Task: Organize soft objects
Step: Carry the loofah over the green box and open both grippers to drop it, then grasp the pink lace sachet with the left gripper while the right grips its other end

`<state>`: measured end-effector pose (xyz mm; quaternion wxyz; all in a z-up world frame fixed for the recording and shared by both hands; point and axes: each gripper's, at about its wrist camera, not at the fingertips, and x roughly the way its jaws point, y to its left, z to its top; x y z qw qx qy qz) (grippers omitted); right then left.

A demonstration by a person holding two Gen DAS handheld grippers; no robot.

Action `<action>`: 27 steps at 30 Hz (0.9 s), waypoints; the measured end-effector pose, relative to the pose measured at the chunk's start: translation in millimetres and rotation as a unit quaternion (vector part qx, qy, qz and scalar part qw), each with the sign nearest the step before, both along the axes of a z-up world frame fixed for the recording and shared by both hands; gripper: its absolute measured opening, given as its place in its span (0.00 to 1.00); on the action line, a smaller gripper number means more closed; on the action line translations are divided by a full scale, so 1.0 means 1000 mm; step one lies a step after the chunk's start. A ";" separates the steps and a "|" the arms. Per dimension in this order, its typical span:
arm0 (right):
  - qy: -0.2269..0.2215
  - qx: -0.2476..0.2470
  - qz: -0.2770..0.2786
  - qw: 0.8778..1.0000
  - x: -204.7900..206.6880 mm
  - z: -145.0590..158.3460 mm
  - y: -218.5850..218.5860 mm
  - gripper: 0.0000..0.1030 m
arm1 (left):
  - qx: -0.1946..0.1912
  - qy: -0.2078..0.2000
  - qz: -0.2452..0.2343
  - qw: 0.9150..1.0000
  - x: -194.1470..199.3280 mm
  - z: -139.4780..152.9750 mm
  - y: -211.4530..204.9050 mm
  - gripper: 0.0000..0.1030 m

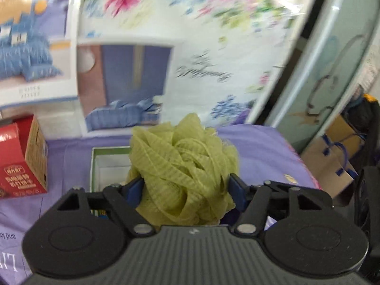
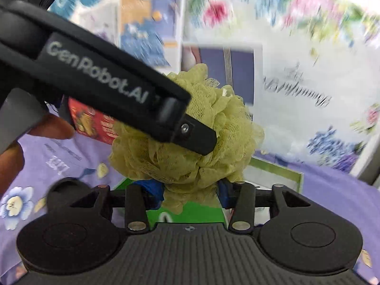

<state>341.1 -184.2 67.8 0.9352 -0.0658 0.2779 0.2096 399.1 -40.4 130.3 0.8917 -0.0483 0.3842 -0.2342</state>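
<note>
Left gripper (image 1: 187, 185) clamped on the green mesh bath pouf (image 1: 184, 173), blue pads (image 1: 237, 190) pressing its sides. Right gripper (image 2: 190, 190) pinching the same pouf (image 2: 190, 128) from below, held up over the purple flowered sheet (image 2: 332, 190). Beneath, an open green-rimmed box (image 1: 106, 163). Off left, a red carton (image 1: 22, 156). Behind, blurred floral bedding packages (image 1: 190, 47). Fingertip (image 2: 52, 125) just visible on the left gripper's handle.
</note>
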 end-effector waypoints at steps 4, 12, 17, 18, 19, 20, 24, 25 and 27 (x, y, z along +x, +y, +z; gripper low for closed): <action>0.063 0.012 -0.010 0.998 0.036 -0.034 -0.002 0.31 | 0.020 0.046 0.046 0.998 0.045 -0.036 0.012 0.74; 0.018 0.045 -0.056 0.997 -0.001 -0.018 -0.030 0.31 | -0.001 0.043 0.090 0.995 0.043 -0.039 0.050 0.77; -0.025 0.079 -0.074 0.994 -0.047 0.014 -0.044 0.32 | 0.009 0.003 0.072 0.997 -0.011 -0.012 0.059 0.79; -0.036 0.086 -0.075 0.993 -0.061 0.022 -0.046 0.32 | 0.009 -0.005 0.067 0.998 -0.025 -0.008 0.063 0.79; -0.045 0.091 -0.076 0.992 -0.077 0.025 -0.045 0.32 | 0.012 -0.014 0.062 0.998 -0.040 -0.004 0.067 0.79; -0.054 0.097 -0.075 0.991 -0.089 0.027 -0.043 0.33 | 0.015 -0.024 0.060 0.998 -0.056 -0.002 0.071 0.80; -0.071 0.110 -0.075 0.988 -0.136 0.027 -0.035 0.34 | 0.025 -0.042 0.053 0.997 -0.117 0.000 0.088 0.80; -0.074 0.114 -0.073 0.988 -0.149 0.025 -0.034 0.34 | 0.027 -0.043 0.051 0.997 -0.131 -0.003 0.093 0.80; -0.075 0.119 -0.075 0.987 -0.173 0.020 -0.029 0.34 | 0.033 -0.040 0.051 0.997 -0.156 -0.011 0.102 0.81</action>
